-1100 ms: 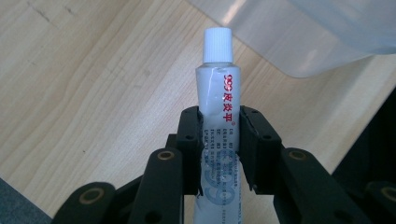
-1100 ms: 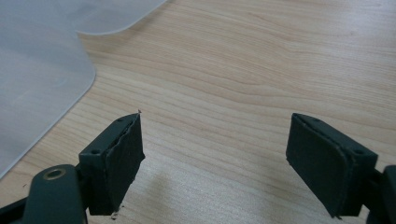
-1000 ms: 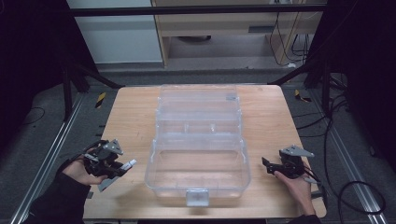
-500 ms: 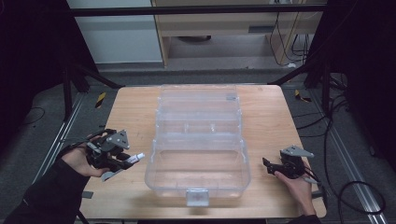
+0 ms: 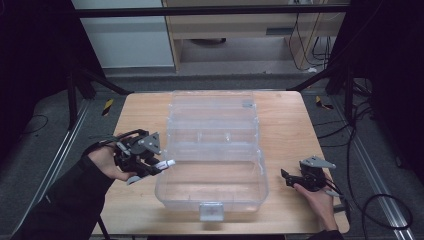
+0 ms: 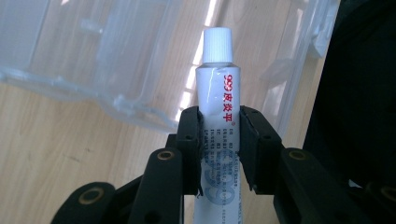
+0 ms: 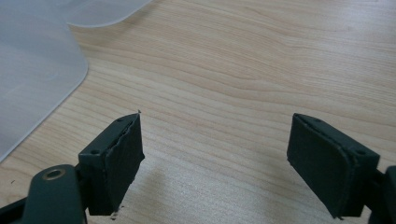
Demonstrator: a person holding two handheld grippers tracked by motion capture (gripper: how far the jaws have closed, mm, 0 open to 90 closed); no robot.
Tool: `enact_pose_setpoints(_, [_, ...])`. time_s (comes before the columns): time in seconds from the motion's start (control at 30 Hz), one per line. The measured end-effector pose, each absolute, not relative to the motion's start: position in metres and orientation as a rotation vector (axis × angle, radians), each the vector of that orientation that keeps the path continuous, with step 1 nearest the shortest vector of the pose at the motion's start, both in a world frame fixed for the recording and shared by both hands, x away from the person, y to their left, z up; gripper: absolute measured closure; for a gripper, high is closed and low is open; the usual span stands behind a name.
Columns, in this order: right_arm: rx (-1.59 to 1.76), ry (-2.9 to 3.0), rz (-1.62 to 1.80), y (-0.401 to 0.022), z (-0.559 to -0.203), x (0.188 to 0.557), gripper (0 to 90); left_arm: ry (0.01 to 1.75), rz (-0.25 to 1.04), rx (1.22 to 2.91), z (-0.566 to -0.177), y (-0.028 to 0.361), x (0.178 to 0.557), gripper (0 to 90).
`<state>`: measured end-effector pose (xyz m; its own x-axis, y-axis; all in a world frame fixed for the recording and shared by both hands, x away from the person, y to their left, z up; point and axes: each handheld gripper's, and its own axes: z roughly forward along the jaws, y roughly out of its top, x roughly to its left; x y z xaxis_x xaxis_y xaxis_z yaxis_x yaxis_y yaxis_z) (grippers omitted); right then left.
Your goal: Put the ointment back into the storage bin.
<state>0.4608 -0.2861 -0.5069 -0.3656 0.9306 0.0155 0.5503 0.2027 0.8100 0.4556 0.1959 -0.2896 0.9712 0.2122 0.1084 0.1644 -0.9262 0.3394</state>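
White tube (image 6: 217, 116) pinched lengthwise in left gripper (image 5: 150, 167) jaws, cap twd clear box (image 5: 215, 150); right gripper (image 5: 290, 177) jaws spread.

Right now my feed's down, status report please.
Left gripper shut on white tube, beside clear box. Right gripper open, empty. Nothing blocking.

high view: fixed up above the near edge, looking forward and down over the whole wooden table (image 5: 285, 120) and the floor behind it
left gripper view: rides its gripper, right up close, looking along the jaws at the clear plastic box (image 6: 93, 51)
right gripper view: low over bare tabletop (really near the wood)
shared: the box (image 5: 215, 145) and the tabletop (image 7: 261, 70) turn up in all three
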Motion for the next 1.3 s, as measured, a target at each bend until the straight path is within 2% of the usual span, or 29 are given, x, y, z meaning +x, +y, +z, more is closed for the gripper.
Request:
enact_pose_setpoints(0.63, [1.370, 2.007, 1.025, -0.285, -0.508, 0.461, 18.6, 0.085, 0.136, 2.831, -0.302, 0.142, 0.470, 70.6])
enact_pose_setpoints(1.3, [1.358, 2.020, 1.011, -0.284, -0.509, 0.461, 18.2, -0.073, 0.023, 2.892, -0.348, 0.116, 0.476, 70.6])
